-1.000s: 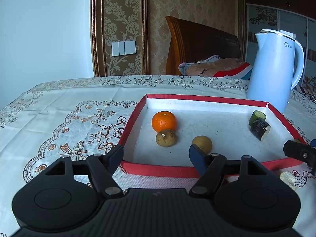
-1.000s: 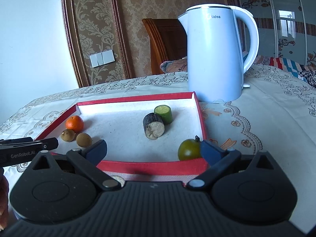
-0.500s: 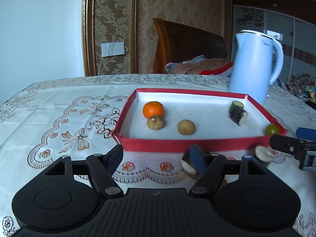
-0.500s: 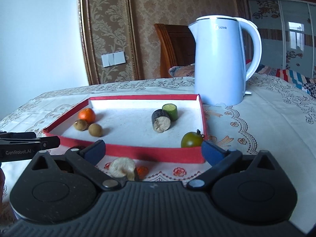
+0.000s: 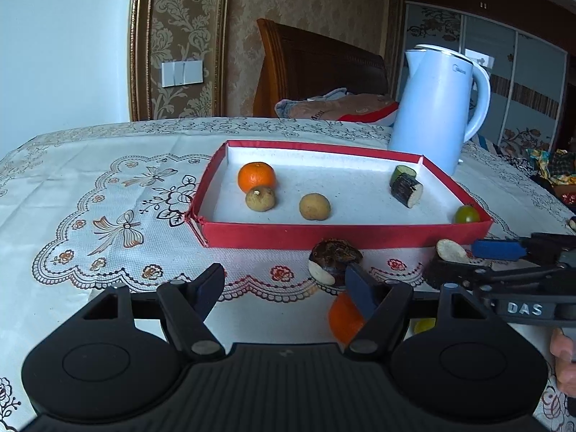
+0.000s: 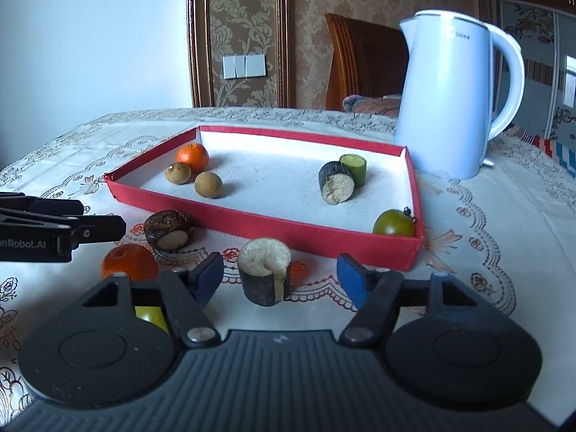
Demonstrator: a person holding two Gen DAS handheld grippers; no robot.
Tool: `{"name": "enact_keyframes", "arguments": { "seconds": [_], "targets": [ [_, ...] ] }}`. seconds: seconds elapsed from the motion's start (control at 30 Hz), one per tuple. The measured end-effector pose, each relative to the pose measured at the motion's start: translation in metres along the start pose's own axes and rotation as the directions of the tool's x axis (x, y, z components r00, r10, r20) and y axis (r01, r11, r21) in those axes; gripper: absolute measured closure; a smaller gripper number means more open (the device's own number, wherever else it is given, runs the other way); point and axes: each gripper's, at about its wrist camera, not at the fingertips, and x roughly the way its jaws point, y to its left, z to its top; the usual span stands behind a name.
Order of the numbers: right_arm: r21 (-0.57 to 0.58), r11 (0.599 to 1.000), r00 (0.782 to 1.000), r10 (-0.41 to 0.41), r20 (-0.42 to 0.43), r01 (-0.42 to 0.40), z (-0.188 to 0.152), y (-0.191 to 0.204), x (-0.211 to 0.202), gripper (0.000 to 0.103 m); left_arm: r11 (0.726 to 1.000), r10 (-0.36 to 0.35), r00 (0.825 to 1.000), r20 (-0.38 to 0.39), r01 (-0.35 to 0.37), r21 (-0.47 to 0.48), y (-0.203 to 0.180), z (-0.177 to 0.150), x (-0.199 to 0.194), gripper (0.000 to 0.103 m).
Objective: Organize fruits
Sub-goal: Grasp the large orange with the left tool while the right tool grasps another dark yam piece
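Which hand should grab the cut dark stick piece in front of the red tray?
The right gripper: the sugarcane piece stands between its closing jaws, not yet pinched. The left gripper sits off to the side by the water chestnut.

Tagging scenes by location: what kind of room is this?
Probably a home bedroom, with a cloth-covered table as the work surface. Cues: a wooden headboard with bedding behind the table, sliding wardrobe doors at right, and a household electric kettle.

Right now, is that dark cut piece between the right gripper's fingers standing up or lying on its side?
Standing up. The dark cut piece rests on end on the tablecloth, pale cut face up, outside the red tray; the closing pads have not touched it.
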Motion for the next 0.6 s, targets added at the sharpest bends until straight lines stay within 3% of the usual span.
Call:
{"name": "enact_keyframes", "arguments": {
  "seconds": [0.13,0.2,0.23,0.3,0.47,0.6],
  "targets": [
    [0.004,1.0,1.0,0.004,-0.02,-0.003,0.0,0.0,0.005,0.049,0.999,-0.033,0.999,0.016,0.033,0.022,-0.002,-0.006,-0.009,0.029],
    [0.005,1.0,0.999,0.015,-0.035,-0.014,0.0,0.0,0.008,0.064,0.998,-0.053,0.998,0.024,0.052,0.041,-0.006,-0.007,-0.012,0.028],
    [0.011,1.0,0.999,0.02,-0.036,-0.02,0.0,0.0,0.009,0.065,0.997,-0.054,0.998,0.03,0.053,0.051,-0.008,-0.007,-0.012,0.027],
    [0.019,1.0,0.999,0.012,-0.031,-0.012,0.0,-0.001,0.008,0.066,0.997,-0.053,0.998,0.034,0.051,0.062,-0.011,-0.008,-0.013,0.02],
    [0.039,0.999,1.0,-0.004,0.005,0.004,-0.001,-0.005,0.001,0.066,0.992,-0.09,0.996,0.018,0.087,0.093,-0.018,-0.009,-0.01,0.02],
    [0.062,0.998,1.0,-0.017,0.019,0.016,0.0,-0.009,-0.001,0.066,0.989,-0.094,0.995,-0.04,0.098,0.107,-0.024,-0.01,0.001,0.02]
  ]
}}
